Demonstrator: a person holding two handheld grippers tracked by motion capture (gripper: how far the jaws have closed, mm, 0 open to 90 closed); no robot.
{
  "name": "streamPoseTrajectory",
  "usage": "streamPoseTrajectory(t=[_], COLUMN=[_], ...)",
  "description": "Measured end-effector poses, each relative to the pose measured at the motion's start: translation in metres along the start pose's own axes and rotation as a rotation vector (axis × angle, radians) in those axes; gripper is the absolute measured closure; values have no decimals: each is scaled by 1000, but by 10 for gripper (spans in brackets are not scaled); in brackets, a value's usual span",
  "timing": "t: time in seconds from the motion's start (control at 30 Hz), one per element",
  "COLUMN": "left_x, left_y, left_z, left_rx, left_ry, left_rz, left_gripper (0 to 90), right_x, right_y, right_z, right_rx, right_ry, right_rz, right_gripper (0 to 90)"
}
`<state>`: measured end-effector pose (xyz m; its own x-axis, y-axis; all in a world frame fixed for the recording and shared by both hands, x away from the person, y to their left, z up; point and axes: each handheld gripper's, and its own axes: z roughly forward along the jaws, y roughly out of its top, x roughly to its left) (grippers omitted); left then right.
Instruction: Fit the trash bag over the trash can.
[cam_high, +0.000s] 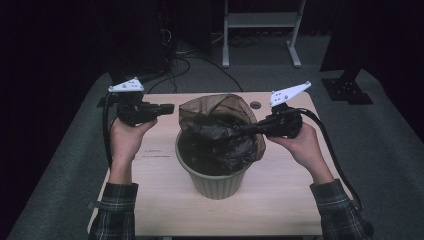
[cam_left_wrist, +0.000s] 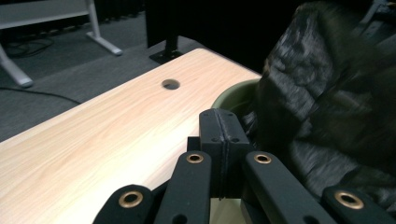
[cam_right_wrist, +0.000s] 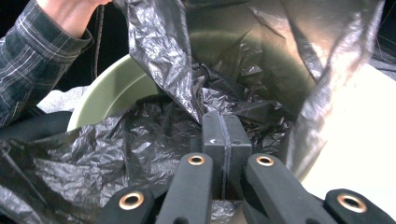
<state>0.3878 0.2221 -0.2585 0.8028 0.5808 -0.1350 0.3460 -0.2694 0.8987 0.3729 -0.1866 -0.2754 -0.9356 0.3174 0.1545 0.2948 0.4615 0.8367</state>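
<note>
A pale green bin (cam_high: 215, 182) stands mid-table with a crumpled black bag (cam_high: 220, 135) in it, one translucent flap raised at the back. My right gripper (cam_high: 248, 129) reaches in from the right, shut on a bunched fold of the bag that is drawn toward it. In the right gripper view the jaws (cam_right_wrist: 223, 135) meet over the bag (cam_right_wrist: 154, 140) and the bin's inner wall (cam_right_wrist: 116, 88). My left gripper (cam_high: 170, 108) hovers left of the bin, apart from the bag, shut with nothing in it. In the left gripper view its pads (cam_left_wrist: 224, 135) are pressed together beside the bag (cam_left_wrist: 327, 107) and bin rim (cam_left_wrist: 233, 95).
The light wooden table (cam_high: 280, 200) has a cable hole (cam_high: 255, 105) near its far edge, behind the bin. A white frame (cam_high: 260, 20) and loose cables (cam_high: 175, 60) sit on the grey floor beyond. Bare tabletop lies to both sides of the bin.
</note>
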Motion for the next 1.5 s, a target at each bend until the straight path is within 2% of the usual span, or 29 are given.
streamPoseTrajectory(t=[0.07,0.1,0.13,0.33,0.4,0.57,0.63,0.73,0.8,0.87,1.0,1.03,1.13,1.3,1.4,1.5], left_x=[-2,-6,-11,-44,-52,-67,-71,-72,-71,-69,-56,-51,-38,-17,-8,-6], left_y=[0,3,7,44,55,78,83,86,86,83,71,68,57,38,27,16], left_z=[-5,-6,-6,-3,2,27,40,60,71,80,82,80,70,38,17,-4], left_rx=[-38,-50,-59,-102,-101,-44,-9,37,72,112,157,155,140,66,27,-4], left_ry=[-33,-49,-52,-121,-125,-141,-143,-161,-156,-151,-153,-153,-115,-67,-44,-30], left_rz=[-3,-1,9,84,109,166,183,189,193,193,157,139,89,21,-5,-14], left_gripper=[898,860,776,573,525,420,377,371,389,471,847,898,899,899,898,899], right_x=[0,1,0,-3,-3,-4,-4,-3,-3,-2,-1,0,-1,-1,0,1], right_y=[-1,-1,-1,0,0,0,0,0,1,1,1,0,-2,-3,-1,-1], right_z=[1,2,3,12,14,16,16,17,17,17,14,13,8,-3,-10,-16], right_rx=[0,2,4,9,9,10,9,12,12,11,12,11,7,-4,-21,-30], right_ry=[1,1,4,8,10,11,14,18,20,22,17,16,12,-9,-19,-24], right_rz=[3,3,3,8,8,10,12,7,5,3,-3,-2,2,7,3,6], right_gripper=[900,900,900,900,900,900,900,900,900,900,900,900,900,900,900,900])
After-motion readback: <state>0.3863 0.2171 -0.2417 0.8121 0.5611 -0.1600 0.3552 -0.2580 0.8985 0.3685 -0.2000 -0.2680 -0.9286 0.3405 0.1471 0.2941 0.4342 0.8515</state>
